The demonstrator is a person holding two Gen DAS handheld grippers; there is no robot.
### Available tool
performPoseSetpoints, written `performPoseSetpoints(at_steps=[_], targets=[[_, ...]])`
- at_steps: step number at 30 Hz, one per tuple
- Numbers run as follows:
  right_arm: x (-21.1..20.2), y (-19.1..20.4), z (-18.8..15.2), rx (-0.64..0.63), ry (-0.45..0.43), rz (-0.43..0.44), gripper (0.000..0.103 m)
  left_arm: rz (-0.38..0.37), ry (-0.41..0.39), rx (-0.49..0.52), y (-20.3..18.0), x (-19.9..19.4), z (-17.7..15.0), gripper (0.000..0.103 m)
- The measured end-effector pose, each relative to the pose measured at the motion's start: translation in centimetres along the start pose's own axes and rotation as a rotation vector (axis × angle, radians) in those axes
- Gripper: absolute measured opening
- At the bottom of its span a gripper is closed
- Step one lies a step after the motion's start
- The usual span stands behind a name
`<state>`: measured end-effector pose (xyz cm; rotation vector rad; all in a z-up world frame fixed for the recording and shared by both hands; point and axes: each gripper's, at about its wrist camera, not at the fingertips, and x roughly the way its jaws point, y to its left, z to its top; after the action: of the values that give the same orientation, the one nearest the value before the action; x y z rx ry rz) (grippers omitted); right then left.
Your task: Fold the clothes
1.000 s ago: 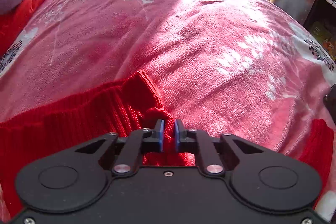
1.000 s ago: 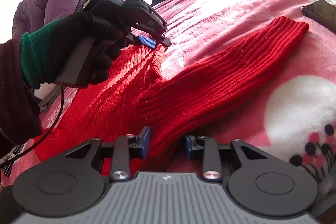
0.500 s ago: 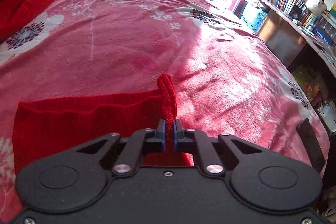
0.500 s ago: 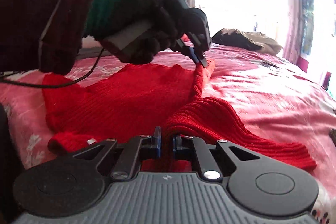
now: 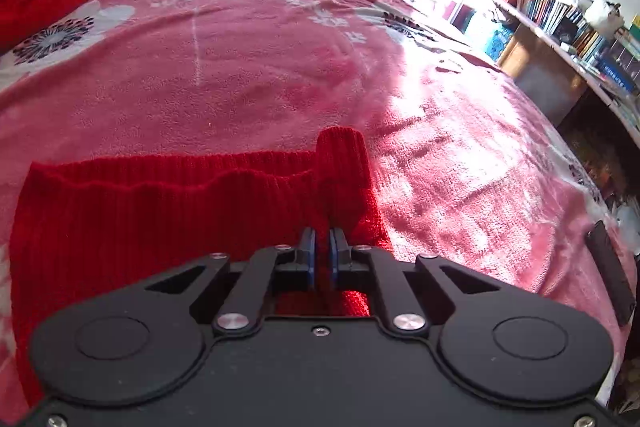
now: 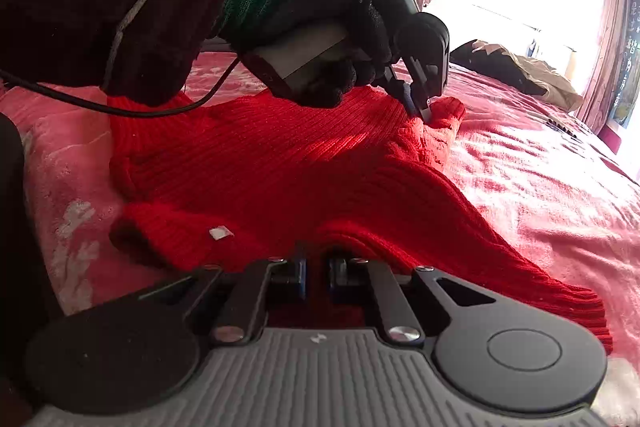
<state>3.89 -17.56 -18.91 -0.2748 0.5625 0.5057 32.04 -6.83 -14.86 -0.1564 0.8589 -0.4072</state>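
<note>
We find both grippers' jaws pinching the red ribbed knit sweater (image 5: 168, 211): left gripper (image 5: 322, 251) and right gripper (image 6: 317, 277), fabric between each pair.

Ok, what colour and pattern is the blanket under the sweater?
Pink fleece blanket with white-and-black flower prints, clearest in the left wrist view; the red knit sweater lies on it.

The left gripper (image 5: 322, 241) points steeply downward, its blue pads nearly together, pinching a fold of the red sweater (image 5: 160, 211). The gloved left hand (image 6: 320, 39), green cuff under a dark sleeve, grips its handle. The right gripper (image 6: 317, 273), nearer, also clamps the knit, jaws almost closed.
</note>
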Motion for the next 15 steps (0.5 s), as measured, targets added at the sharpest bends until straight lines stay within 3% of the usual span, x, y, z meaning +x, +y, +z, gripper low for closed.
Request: performPoseSetpoints(at_steps=[6, 10, 12, 15], targets=[[0.6, -0.1, 0.0, 0.0, 0.013, 0.004, 0.015, 0.037, -0.014, 0.07, -0.6, -0.4, -0.1, 0.007], [0.1, -0.2, 0.2, 0.003, -0.014, -0.001, 0.039, 0.06, -0.085, 0.157, -2.4, -3.8, -0.3, 0.007], [-0.2, -0.3, 0.1, 0.007, -0.02, -0.004, 0.047, -0.002, -0.093, 0.181, -3.3, -5.9, -1.0, 0.007], [-0.8, -0.6, 0.0, 0.024, -0.018, -0.005, 0.051, -0.082, -0.04, 0.241, -4.7, -7.4, -3.0, 0.007]])
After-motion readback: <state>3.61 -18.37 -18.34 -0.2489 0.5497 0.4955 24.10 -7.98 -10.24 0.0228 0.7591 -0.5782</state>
